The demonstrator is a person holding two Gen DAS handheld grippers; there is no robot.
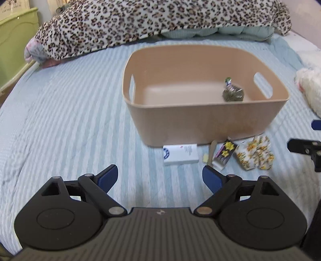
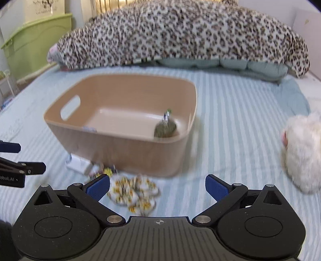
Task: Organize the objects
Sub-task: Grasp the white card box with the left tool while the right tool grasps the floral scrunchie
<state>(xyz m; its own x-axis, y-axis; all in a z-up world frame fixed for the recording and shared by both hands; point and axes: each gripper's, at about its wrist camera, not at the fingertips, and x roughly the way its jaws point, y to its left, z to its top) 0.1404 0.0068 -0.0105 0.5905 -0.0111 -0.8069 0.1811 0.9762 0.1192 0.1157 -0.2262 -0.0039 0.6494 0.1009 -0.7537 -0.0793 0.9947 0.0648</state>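
Note:
A tan bin point(image 1: 210, 124) point(image 2: 128, 152) stands on the striped bed. A small green pouch point(image 1: 233, 92) point(image 2: 165, 128) lies inside it at the right. In front of the bin lie a white box point(image 1: 180, 154) point(image 2: 79, 165), a small card with yellow stars point(image 1: 224, 153), a flat wooden stick point(image 1: 211, 150), and a yellow-flowered cloth point(image 1: 255, 153) point(image 2: 133, 193). My left gripper point(image 1: 160, 178) is open and empty, just short of the white box. My right gripper point(image 2: 158, 187) is open and empty over the flowered cloth.
A leopard-print blanket point(image 1: 152, 18) point(image 2: 180, 34) lies piled at the back of the bed. A white fluffy toy point(image 1: 310, 88) point(image 2: 303, 152) lies at the right. A green cabinet point(image 1: 14, 38) point(image 2: 38, 40) stands beside the bed at the left.

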